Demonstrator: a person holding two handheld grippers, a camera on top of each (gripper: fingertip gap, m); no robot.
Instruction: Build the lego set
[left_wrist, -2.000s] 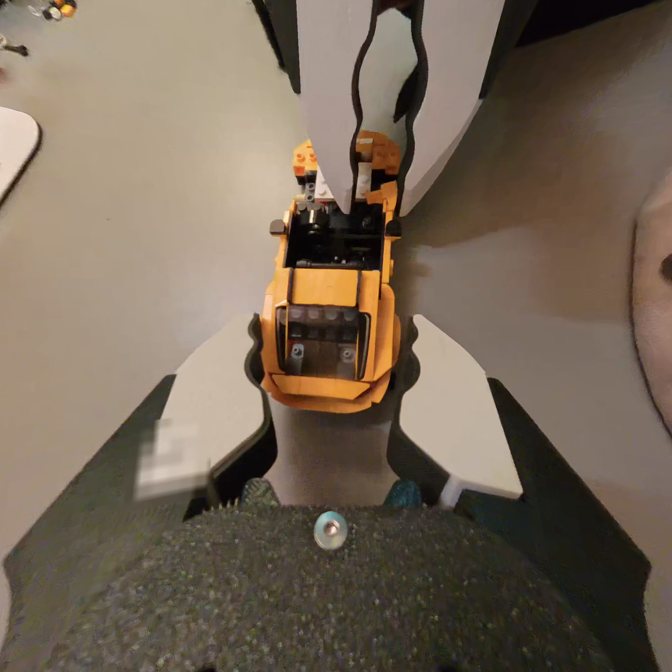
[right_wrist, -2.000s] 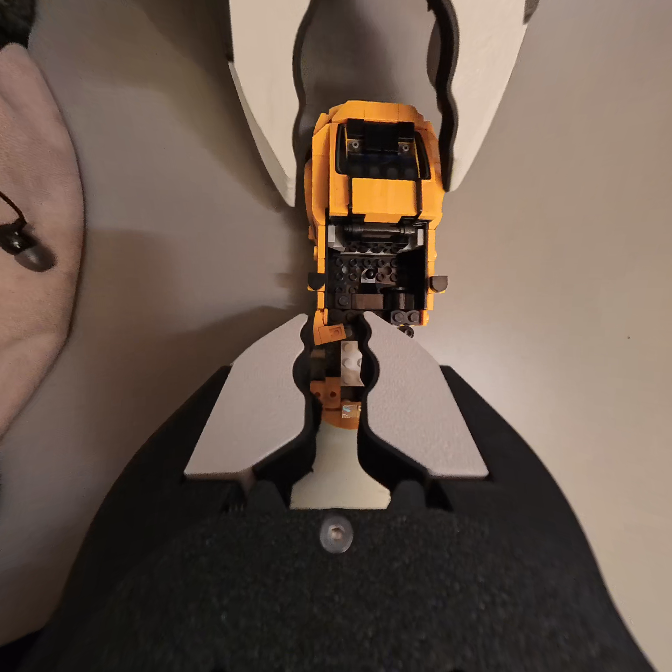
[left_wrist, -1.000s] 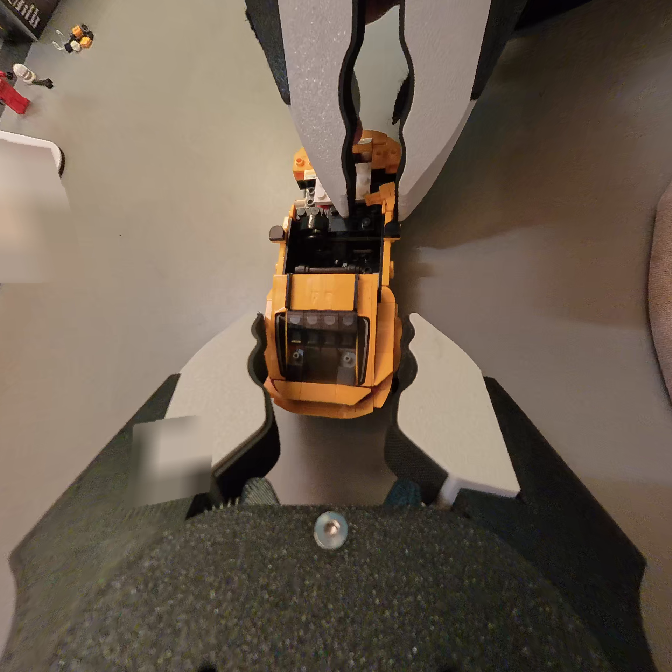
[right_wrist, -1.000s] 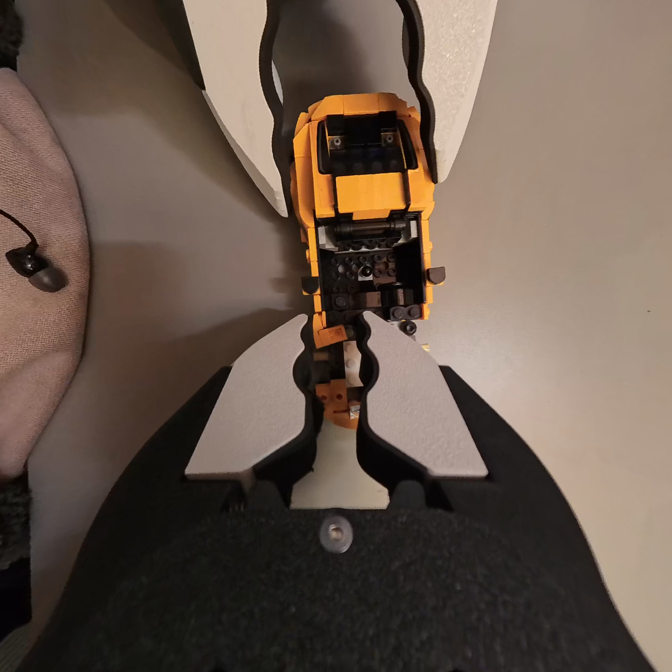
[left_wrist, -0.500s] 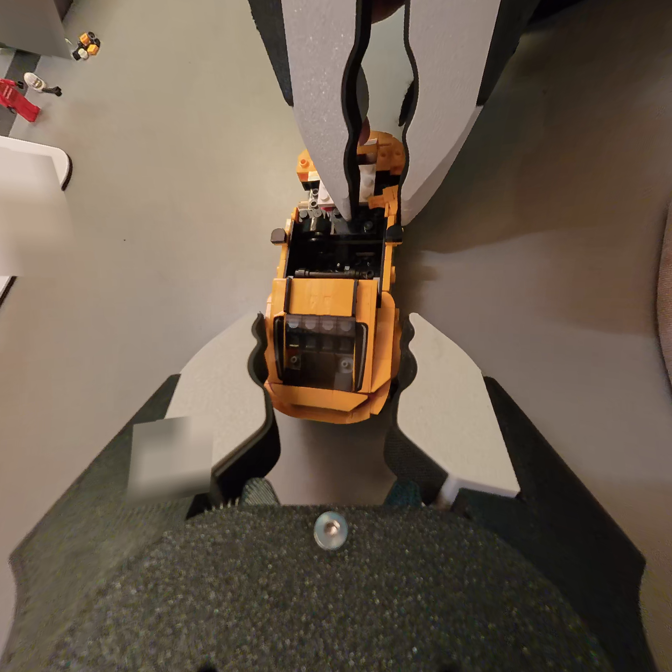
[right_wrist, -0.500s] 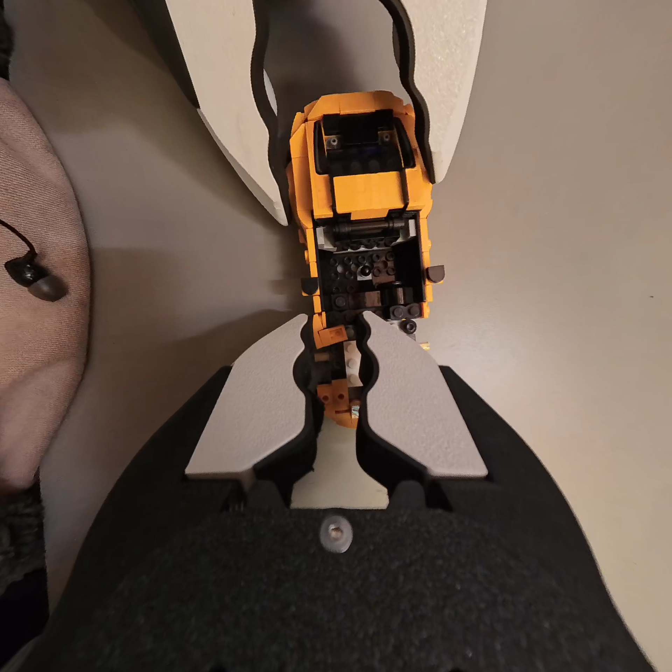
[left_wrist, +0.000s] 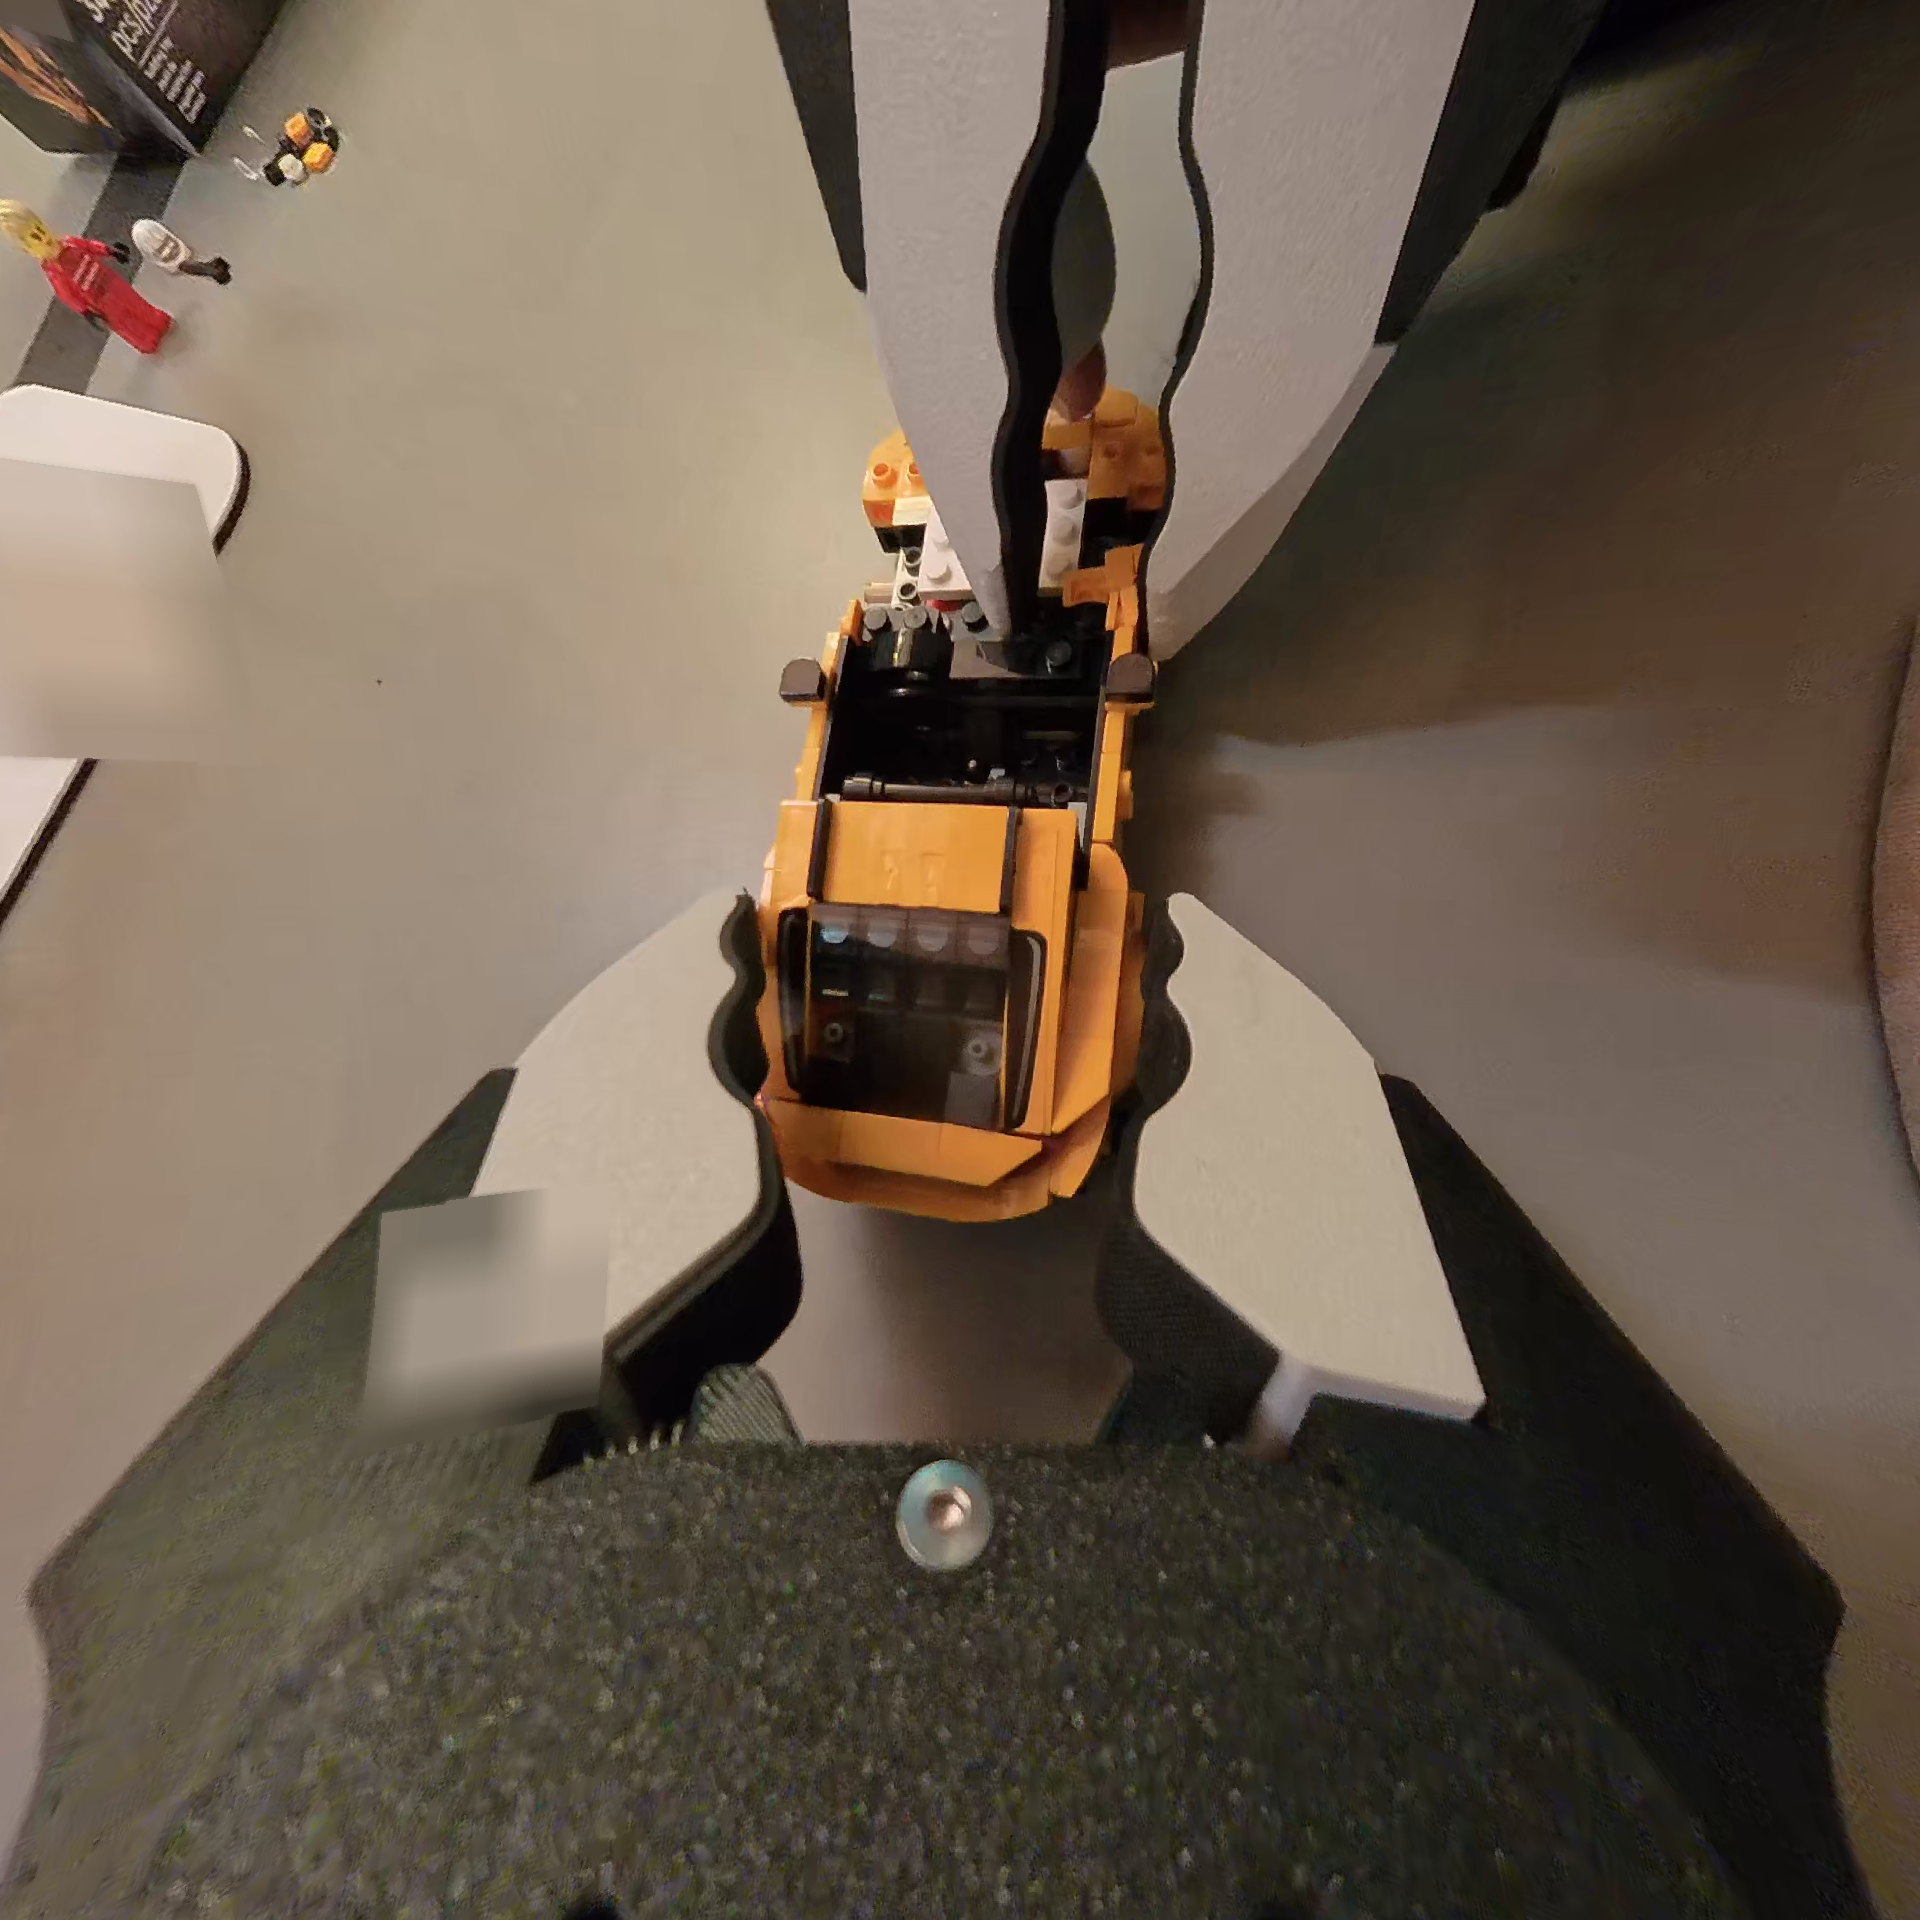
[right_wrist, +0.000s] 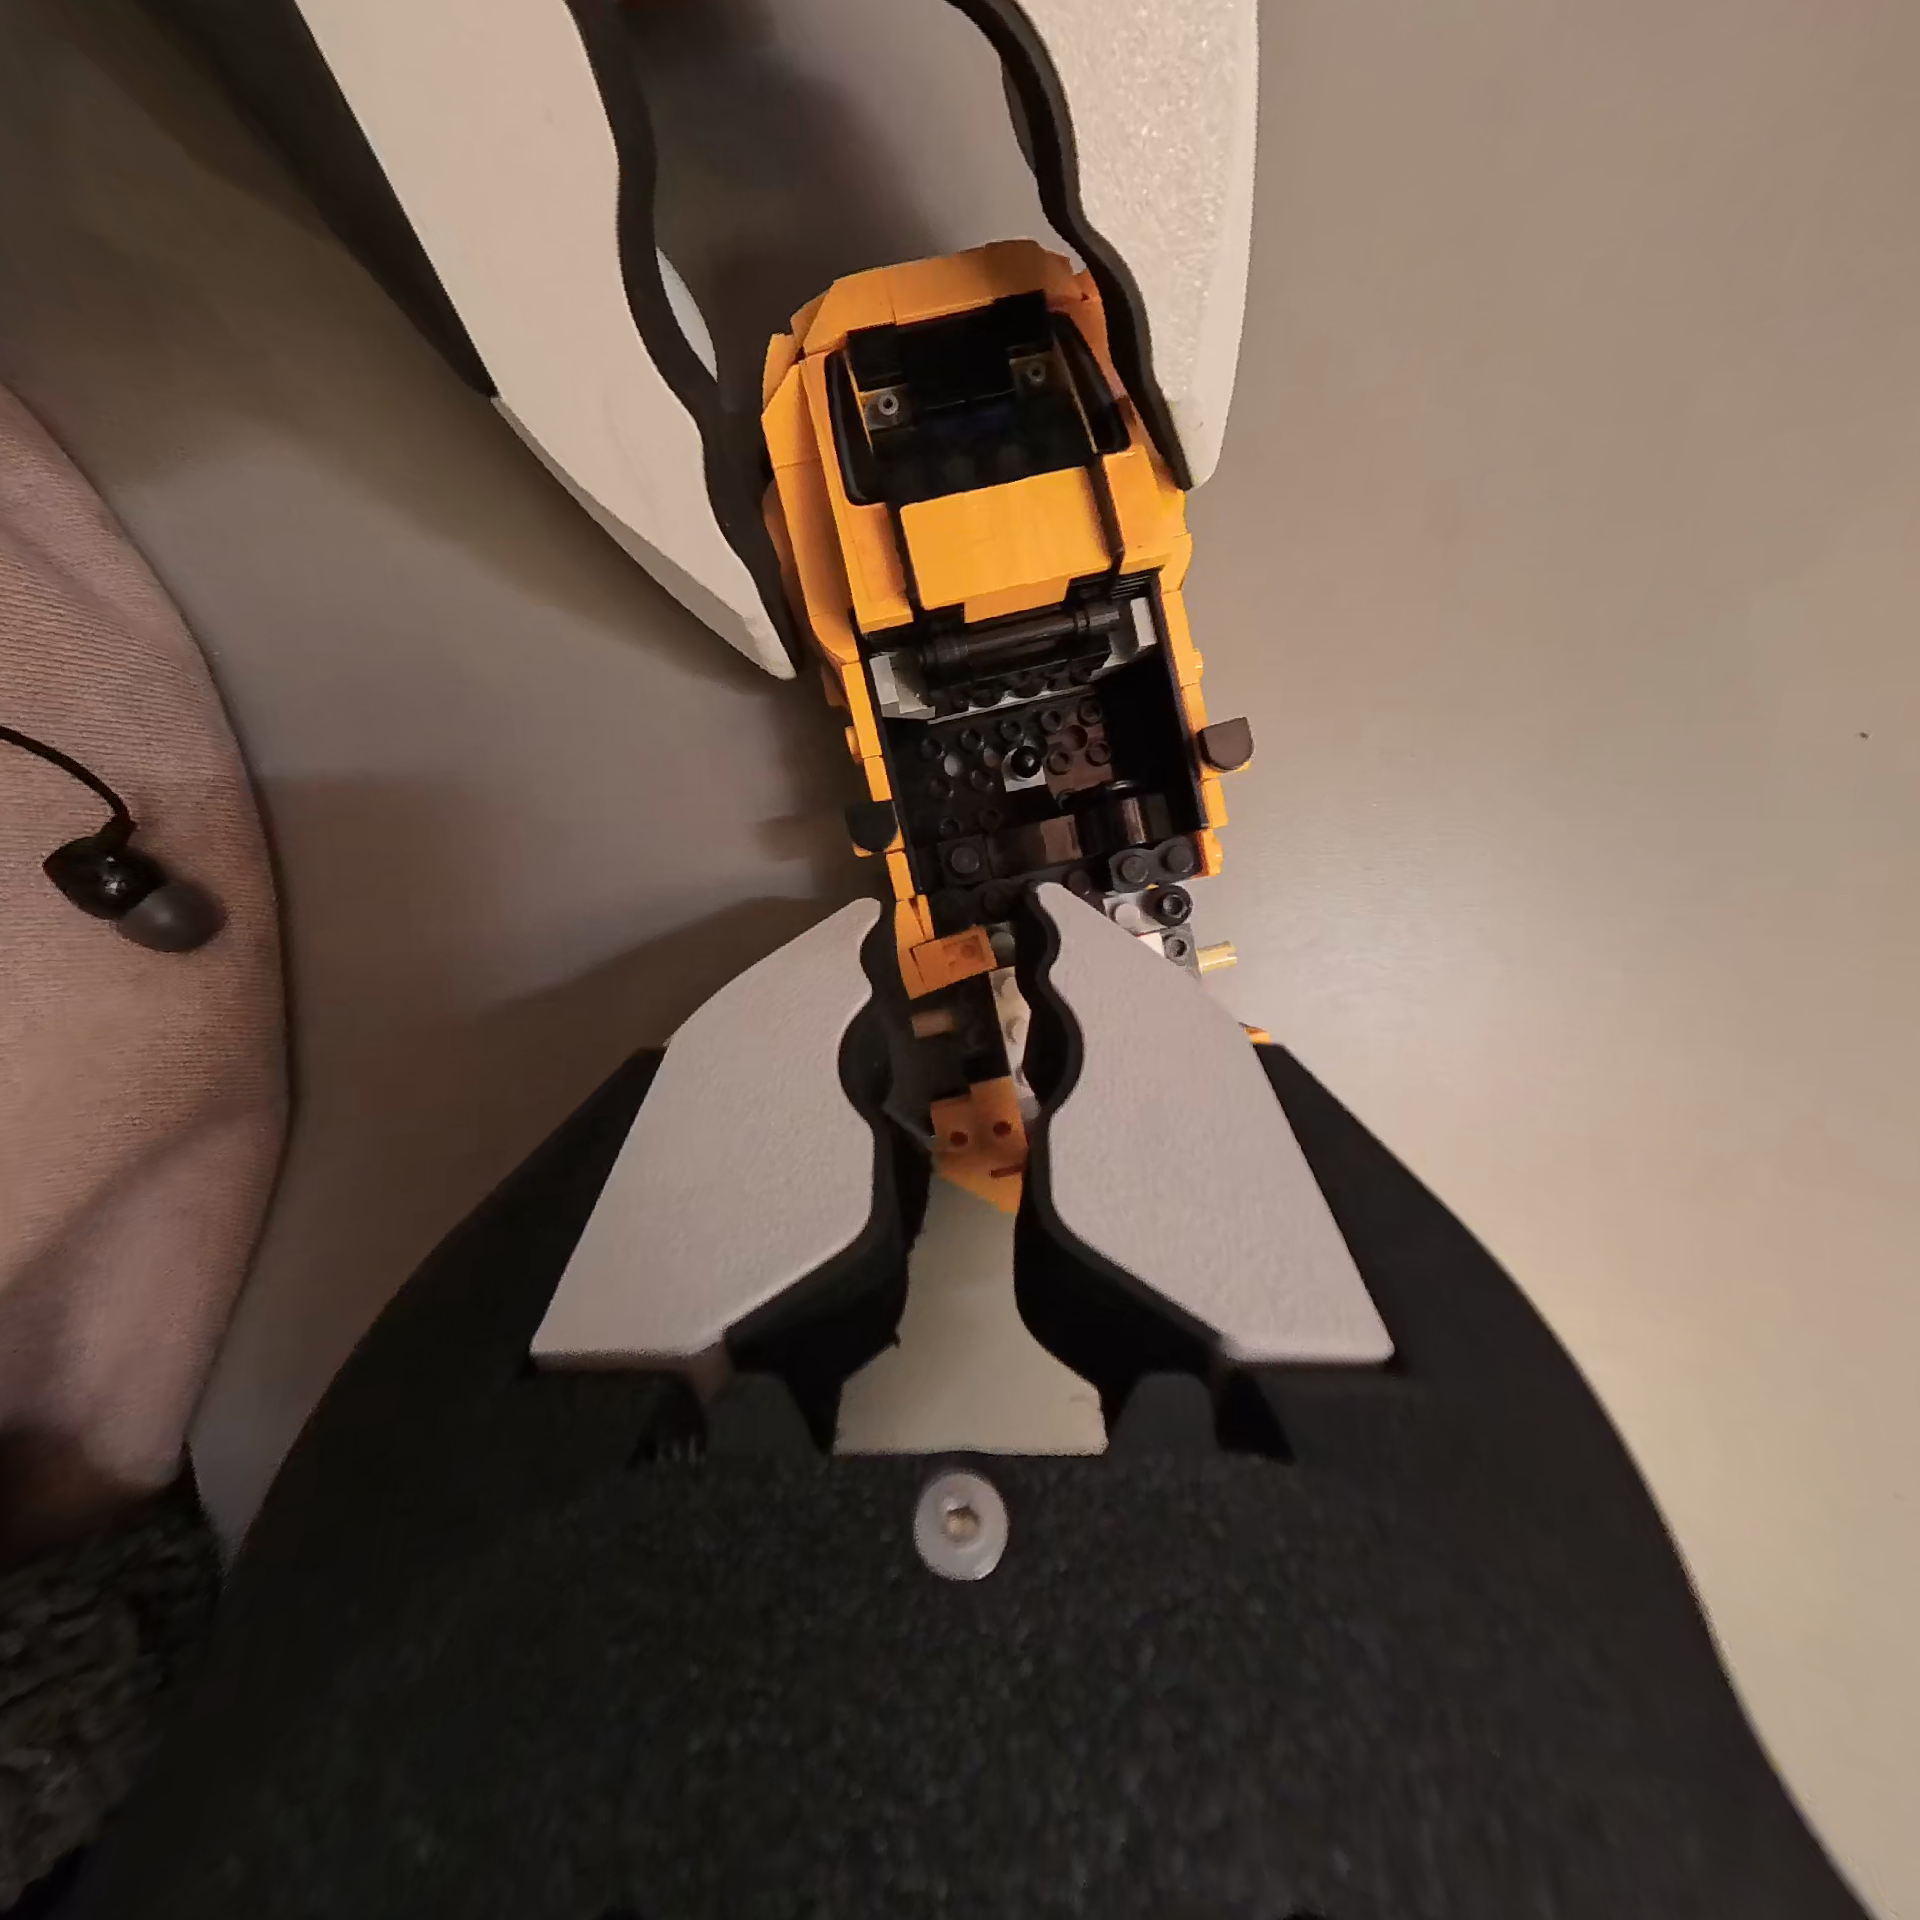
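An orange lego car (left_wrist: 935, 862) with a black open cabin lies between both grippers over the grey table (left_wrist: 468, 727). My left gripper (left_wrist: 951, 987) is shut on its dark-windowed end, one finger on each side. My right gripper (right_wrist: 961, 925) comes from the opposite end and is shut narrowly on the unfinished end of the car (right_wrist: 987, 561), where orange, white and grey bricks show between its fingers. In the left wrist view, one right finger (left_wrist: 935, 312) reaches inside the body and the other sits outside the car's side. The left gripper's fingers (right_wrist: 582, 343) show at the top of the right wrist view.
A red minifigure (left_wrist: 99, 286), a few small loose pieces (left_wrist: 301, 156) and a dark box (left_wrist: 114, 62) lie at the far left. A white sheet (left_wrist: 104, 436) is at the left edge. Pink fabric (right_wrist: 104, 1091) with a dark earbud (right_wrist: 135, 904) lies left of the right gripper. The grippers' ends are close to 6 cm from one another. The red minifigure (left_wrist: 99, 286) is about 35 cm from both grippers' fingertips.
The car has tilted slightly in the right wrist view, with its far end leaning left. Both grippers keep their hold, and the left view has shifted a little.
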